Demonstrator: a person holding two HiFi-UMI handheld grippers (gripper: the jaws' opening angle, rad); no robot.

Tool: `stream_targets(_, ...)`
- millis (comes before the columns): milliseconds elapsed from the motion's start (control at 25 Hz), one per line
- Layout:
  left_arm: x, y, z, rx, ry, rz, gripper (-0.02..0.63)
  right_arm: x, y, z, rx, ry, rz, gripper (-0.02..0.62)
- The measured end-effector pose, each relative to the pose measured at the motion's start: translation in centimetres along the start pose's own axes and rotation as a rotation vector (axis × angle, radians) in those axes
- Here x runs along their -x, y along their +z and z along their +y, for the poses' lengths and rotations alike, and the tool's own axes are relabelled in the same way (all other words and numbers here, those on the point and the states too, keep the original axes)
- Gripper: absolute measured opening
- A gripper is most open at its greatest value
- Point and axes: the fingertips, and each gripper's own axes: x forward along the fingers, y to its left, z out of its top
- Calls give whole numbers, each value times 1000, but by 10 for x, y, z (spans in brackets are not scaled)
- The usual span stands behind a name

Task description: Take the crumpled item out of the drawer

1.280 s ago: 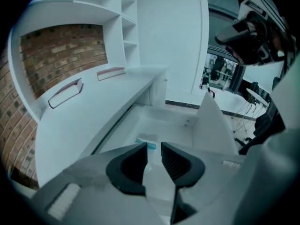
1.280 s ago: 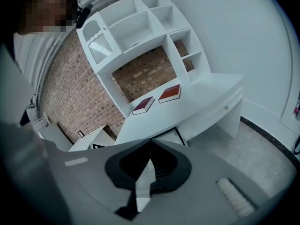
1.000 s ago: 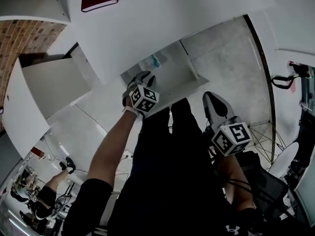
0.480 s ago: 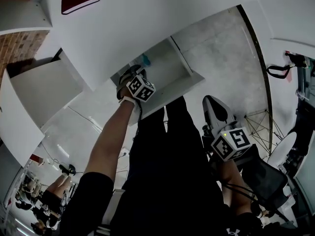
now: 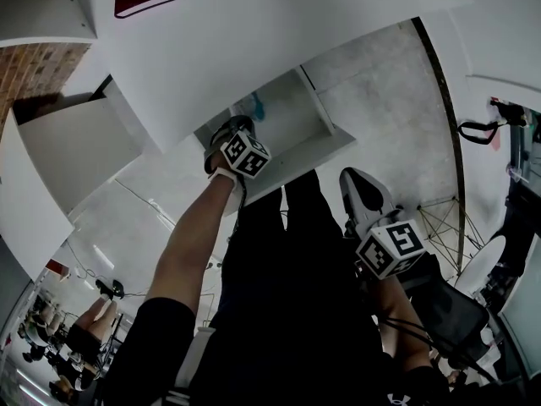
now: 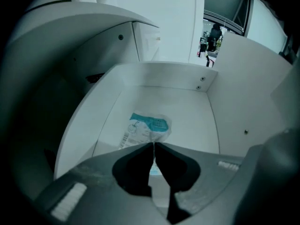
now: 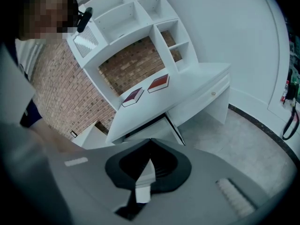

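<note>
The crumpled item is a white and teal wrapper [image 6: 143,128] lying on the floor of the open white drawer [image 6: 164,74]. In the head view it shows as a teal speck [image 5: 256,105] in the drawer [image 5: 325,142], just beyond my left gripper [image 5: 235,128]. My left gripper [image 6: 153,145] reaches into the drawer. Its jaws are closing, and the tips meet on the wrapper's near edge, with a bit of wrapper showing behind them. My right gripper [image 5: 359,186] hangs low by the person's leg, away from the drawer. Its jaws [image 7: 150,142] are together with nothing held.
The drawer hangs under a white desk [image 7: 187,88] with two red books [image 7: 158,82] on top. Behind the desk stand white shelves [image 7: 140,13] and a brick wall. A second open compartment [image 5: 80,146] is at the left. Grey floor [image 5: 389,100] lies to the right.
My left gripper has reached a little further into the drawer, toward the wrapper. The right gripper stays low at the person's side, shifted slightly left.
</note>
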Motion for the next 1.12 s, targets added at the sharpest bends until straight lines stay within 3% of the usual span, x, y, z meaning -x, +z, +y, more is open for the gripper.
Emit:
stream_targets(520,51,2,-12,96,-16,-115,15,-6,-2,25,53,83,13,3)
stream_targets(800,91,10,-19,163,13,-162,15,-7,6,41,103,153,2,3)
stream_targets(1120,137,19,-36,249,-51,-215,15,-7,17,57,162,208,6,3)
